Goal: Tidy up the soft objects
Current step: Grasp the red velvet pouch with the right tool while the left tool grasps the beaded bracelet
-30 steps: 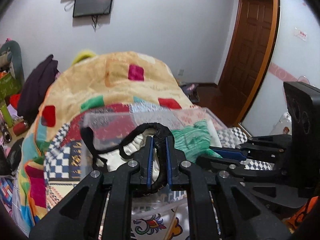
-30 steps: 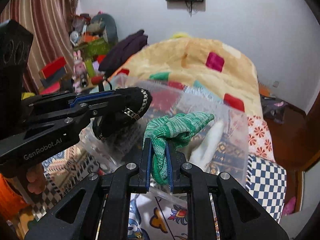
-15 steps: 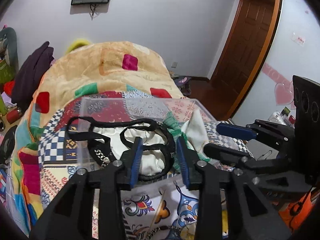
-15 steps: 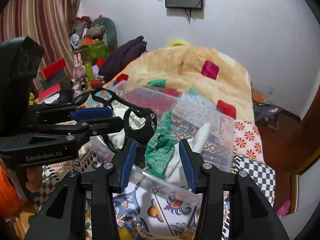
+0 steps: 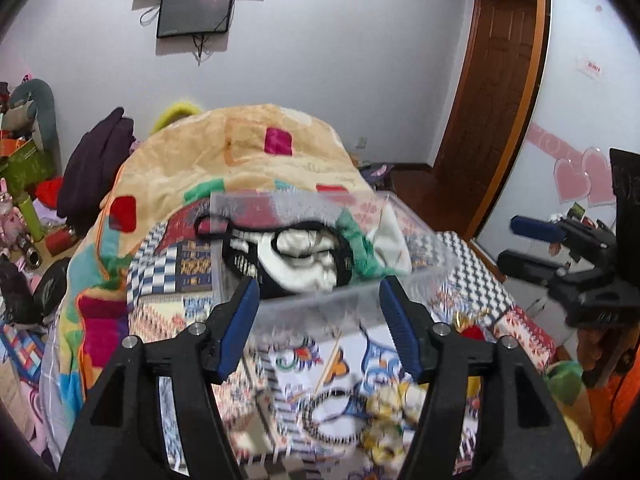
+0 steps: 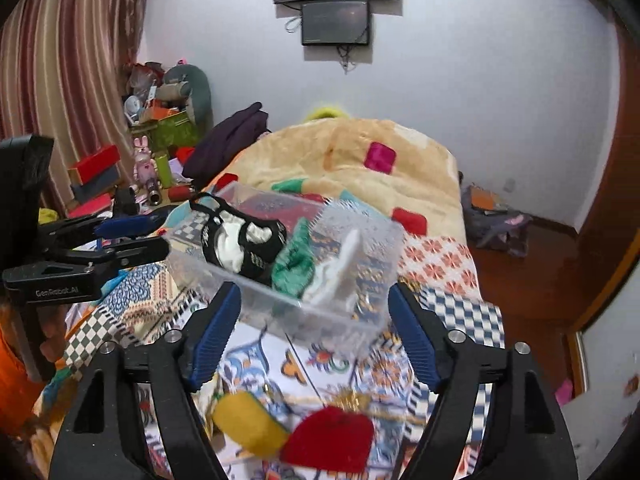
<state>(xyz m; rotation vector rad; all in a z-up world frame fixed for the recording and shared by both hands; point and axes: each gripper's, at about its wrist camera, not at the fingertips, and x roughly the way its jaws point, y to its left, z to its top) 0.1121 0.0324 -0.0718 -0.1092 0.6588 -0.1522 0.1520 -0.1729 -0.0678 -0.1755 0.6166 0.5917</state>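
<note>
- Clear plastic bin [image 5: 352, 300] sits on the bed [image 6: 448, 264], holding a black strappy garment [image 6: 256, 240], green knit cloth [image 6: 296, 264] and white cloth [image 6: 344, 264].
- Left tongs [image 5: 320, 320] spread wide, holding nothing.
- Right tongs [image 6: 316, 332] likewise spread, holding nothing.

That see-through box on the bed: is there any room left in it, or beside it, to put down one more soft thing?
The clear box is crowded on its left and middle: black strappy garment, green knit, white cloth. Its right end, past the white cloth, looks freer. On the bedspread, the patterned patch between the box's near wall and the yellow and red pieces is bare.
</note>
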